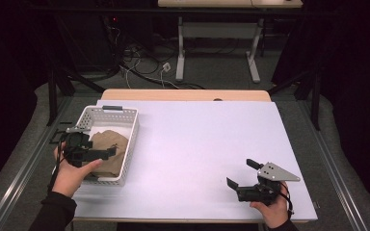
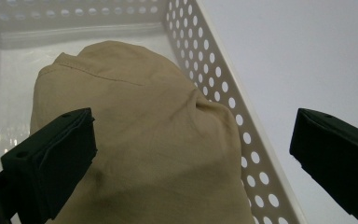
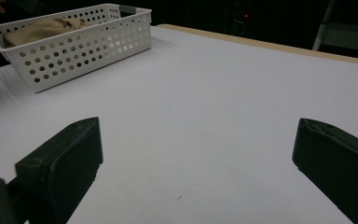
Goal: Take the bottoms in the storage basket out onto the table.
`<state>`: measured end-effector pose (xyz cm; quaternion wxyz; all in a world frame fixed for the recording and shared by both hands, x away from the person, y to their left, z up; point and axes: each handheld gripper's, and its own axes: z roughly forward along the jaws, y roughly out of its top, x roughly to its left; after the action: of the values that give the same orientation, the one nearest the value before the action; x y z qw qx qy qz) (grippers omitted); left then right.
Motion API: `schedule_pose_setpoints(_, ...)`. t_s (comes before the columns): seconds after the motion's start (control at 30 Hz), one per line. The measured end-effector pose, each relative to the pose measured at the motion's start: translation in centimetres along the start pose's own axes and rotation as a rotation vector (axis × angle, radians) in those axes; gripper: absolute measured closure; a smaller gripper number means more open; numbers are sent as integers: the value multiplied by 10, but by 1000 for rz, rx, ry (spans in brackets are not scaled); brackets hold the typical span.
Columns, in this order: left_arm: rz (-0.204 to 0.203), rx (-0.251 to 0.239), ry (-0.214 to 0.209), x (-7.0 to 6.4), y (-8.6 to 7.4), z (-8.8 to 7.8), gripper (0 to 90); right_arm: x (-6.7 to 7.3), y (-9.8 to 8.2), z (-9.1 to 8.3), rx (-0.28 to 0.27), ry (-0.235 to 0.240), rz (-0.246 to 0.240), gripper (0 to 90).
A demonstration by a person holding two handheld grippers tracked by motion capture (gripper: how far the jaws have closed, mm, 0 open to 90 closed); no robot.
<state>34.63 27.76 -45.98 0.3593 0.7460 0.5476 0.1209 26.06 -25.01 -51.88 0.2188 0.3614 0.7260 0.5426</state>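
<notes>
A tan cloth lies crumpled in a white perforated basket at the table's left. In the left gripper view the cloth bulges up just under the jaws, and the basket's wall runs between them. My left gripper hovers over the basket's near end, open, nothing between its jaws. My right gripper rests low over the white table top at the near right, open and holding nothing. The right gripper view has the basket far off with the cloth heaped inside.
The white sheet covers a wooden table whose far edge is bare wood. Beyond it stand desk legs and floor cables. Dark stands flank the table on both sides.
</notes>
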Motion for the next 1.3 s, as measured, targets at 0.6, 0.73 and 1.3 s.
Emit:
schedule_pose_setpoints(0.6, 8, 54, 36, 5, -9, 17, 5, -1, -1, 3, 12, 6, 2, 14)
schedule_pose_setpoints(0.73, 21, 63, 59, 4, -10, 19, 5, -1, -1, 3, 17, 6, 3, 14)
schedule_pose_setpoints(1.3, -2, 81, 113, 14, -15, 22, 2, -2, -2, 4, 31, 9, 11, 14)
